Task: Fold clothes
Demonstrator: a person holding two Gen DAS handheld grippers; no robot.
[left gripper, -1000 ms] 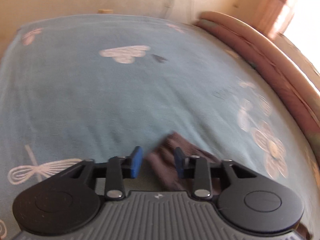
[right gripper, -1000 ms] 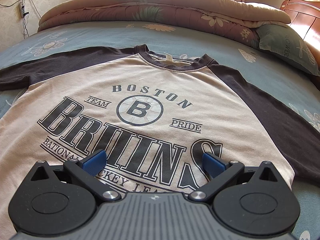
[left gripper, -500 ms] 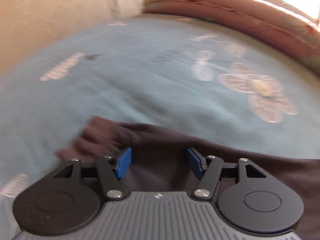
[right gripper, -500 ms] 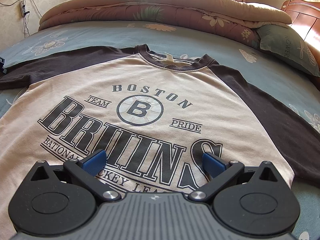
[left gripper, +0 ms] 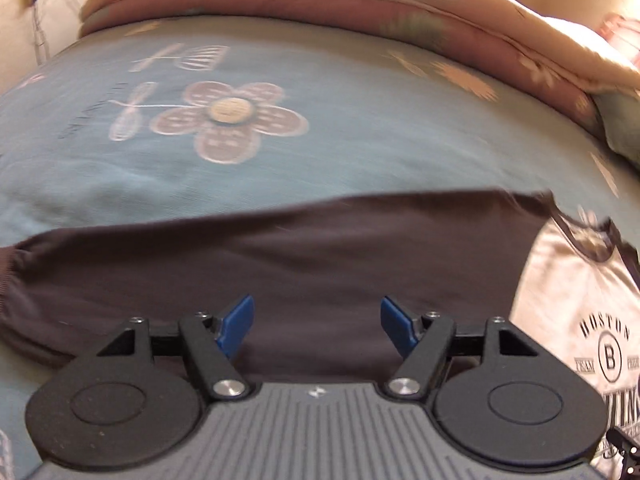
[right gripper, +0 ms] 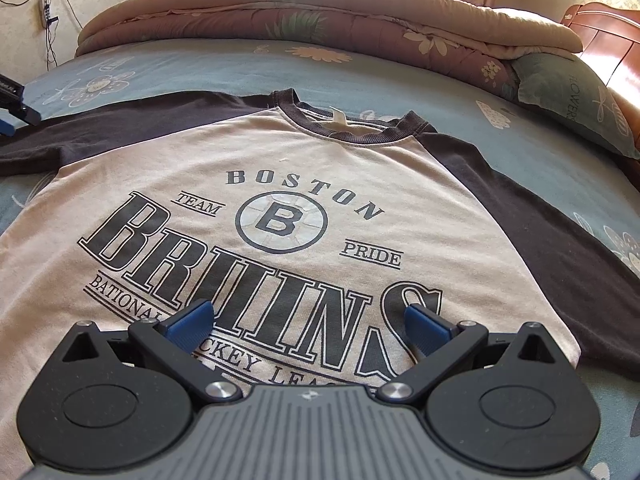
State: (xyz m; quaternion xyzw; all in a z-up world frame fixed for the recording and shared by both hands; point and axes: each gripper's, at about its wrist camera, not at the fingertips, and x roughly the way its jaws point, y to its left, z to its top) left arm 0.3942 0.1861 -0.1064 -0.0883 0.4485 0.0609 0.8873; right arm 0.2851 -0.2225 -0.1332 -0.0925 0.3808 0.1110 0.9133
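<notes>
A cream long-sleeve shirt [right gripper: 280,184] with dark brown sleeves and a "Boston Bruins" print lies flat, face up, on the bed. My right gripper [right gripper: 308,318] is open and empty, low over the shirt's lower front. My left gripper [left gripper: 318,322] is open and empty over the shirt's left dark sleeve [left gripper: 280,256], which stretches flat across the sheet; the cuff is at the far left. The shirt's cream body [left gripper: 576,304] shows at the right of the left wrist view. The left gripper's tip [right gripper: 12,108] shows at the left edge of the right wrist view.
The bed has a blue sheet [right gripper: 200,68] with flower prints. A rolled brown floral quilt [right gripper: 320,16] lies along the far side. A green pillow [right gripper: 576,100] and a wooden headboard [right gripper: 608,36] are at the right. A wall socket with cables [right gripper: 46,16] is at the far left.
My left gripper has swung from the sleeve's cuff toward the shirt, along the sleeve, and its jaws have opened wider. The right gripper and the shirt have not moved.
</notes>
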